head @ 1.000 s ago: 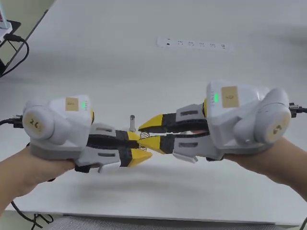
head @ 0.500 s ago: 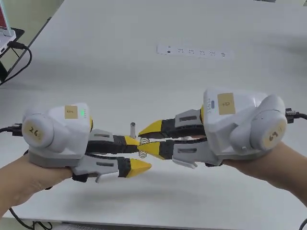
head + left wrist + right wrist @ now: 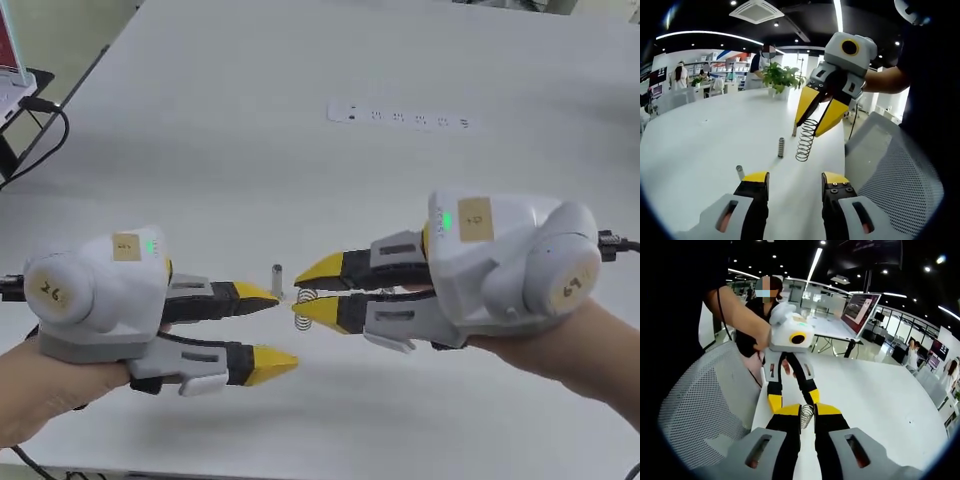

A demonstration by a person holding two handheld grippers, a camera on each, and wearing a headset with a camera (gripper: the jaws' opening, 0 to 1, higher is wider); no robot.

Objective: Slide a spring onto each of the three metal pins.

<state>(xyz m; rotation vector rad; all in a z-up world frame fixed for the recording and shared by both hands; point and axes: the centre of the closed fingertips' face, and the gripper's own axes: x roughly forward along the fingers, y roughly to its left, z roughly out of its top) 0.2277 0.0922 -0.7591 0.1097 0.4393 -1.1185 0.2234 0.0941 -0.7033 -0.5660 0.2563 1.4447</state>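
My right gripper (image 3: 315, 292) is shut on a steel spring (image 3: 302, 309), held above the white table (image 3: 250, 180). In the left gripper view the spring (image 3: 806, 141) hangs down from the right gripper (image 3: 810, 129). My left gripper (image 3: 277, 327) faces it with its jaws open and empty, just short of the spring. One upright metal pin (image 3: 277, 275) stands behind the two tips. The left gripper view shows a short bare pin (image 3: 740, 172), a pin with coils around it (image 3: 781, 147), and a third pin (image 3: 794, 131) partly hidden behind the spring.
A white power strip (image 3: 405, 116) lies further back on the table. Black cables (image 3: 40, 115) hang at the left edge. A mesh chair back (image 3: 890, 165) is close to the table's near edge, and people stand in the background.
My left gripper has opened, let go of the spring and drawn back to the left. The right gripper keeps hold of the spring in about the same place.
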